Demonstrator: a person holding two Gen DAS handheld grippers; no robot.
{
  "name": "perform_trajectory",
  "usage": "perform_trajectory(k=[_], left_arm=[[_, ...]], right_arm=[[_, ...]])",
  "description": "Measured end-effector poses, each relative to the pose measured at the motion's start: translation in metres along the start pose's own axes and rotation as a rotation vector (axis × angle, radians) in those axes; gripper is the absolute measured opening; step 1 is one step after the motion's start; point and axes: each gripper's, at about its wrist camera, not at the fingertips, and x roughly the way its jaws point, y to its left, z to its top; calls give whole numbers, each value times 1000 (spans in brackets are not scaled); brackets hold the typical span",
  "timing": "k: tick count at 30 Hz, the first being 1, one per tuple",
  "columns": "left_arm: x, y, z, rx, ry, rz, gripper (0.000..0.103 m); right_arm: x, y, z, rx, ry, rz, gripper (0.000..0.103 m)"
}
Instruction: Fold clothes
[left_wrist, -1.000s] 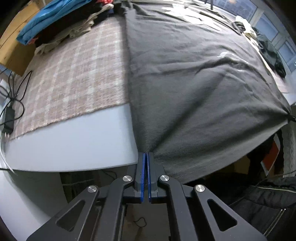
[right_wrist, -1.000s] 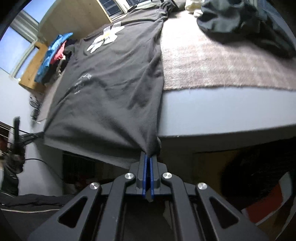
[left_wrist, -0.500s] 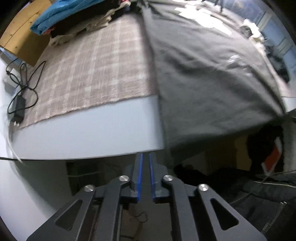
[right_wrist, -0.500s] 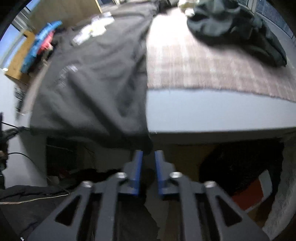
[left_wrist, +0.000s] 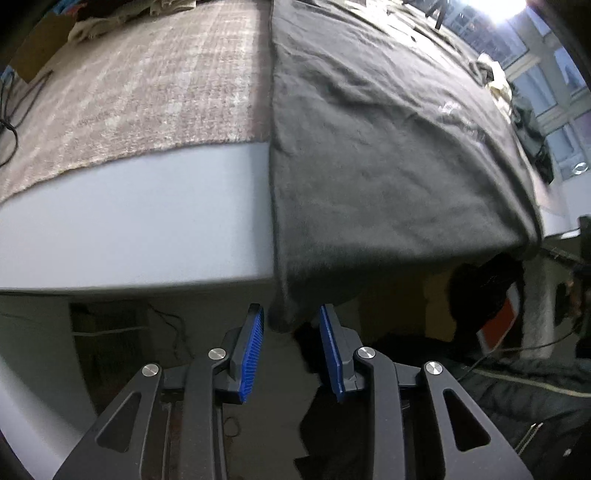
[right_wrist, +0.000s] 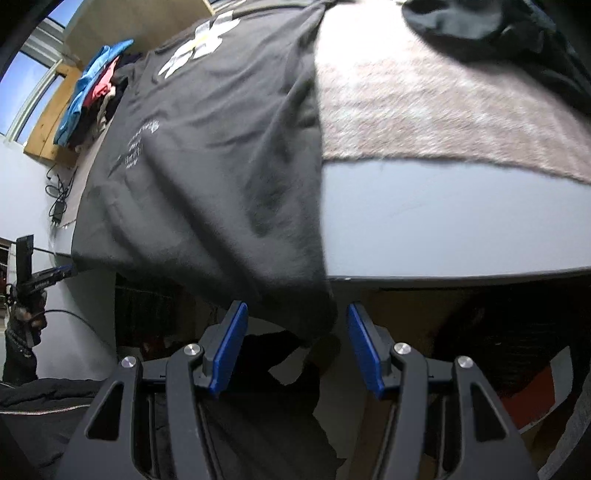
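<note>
A dark grey T-shirt (left_wrist: 369, 155) lies spread on the table, its hem hanging over the near edge. The same T-shirt (right_wrist: 221, 155) in the right wrist view shows a white print at its far end. My left gripper (left_wrist: 290, 317) is opening, its blue pads apart on either side of the shirt's hanging left corner without pressing it. My right gripper (right_wrist: 295, 314) is opening too, and the shirt's right hem corner droops loose between its pads. Both grippers sit just below the table's front edge.
A plaid beige cloth (left_wrist: 147, 85) covers the grey table (left_wrist: 129, 221) beside the shirt. A pile of folded clothes (right_wrist: 92, 92) sits at the far left, dark garments (right_wrist: 498, 29) at the far right. Cables and a charger (right_wrist: 57, 206) lie by the table's left end.
Both grippers were shut on the shirt's hem corners and pulling it taut. They have opened and dropped a little, and the hem now hangs slack over the table edge.
</note>
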Motion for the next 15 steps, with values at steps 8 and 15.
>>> perform_trajectory(k=[8, 15], left_arm=[[-27, 37, -10, -27, -46, -108, 4], [-80, 33, -24, -6, -104, -112, 3]], right_arm=[[18, -6, 7, 7, 21, 73, 49], [-10, 2, -1, -5, -4, 171, 6]])
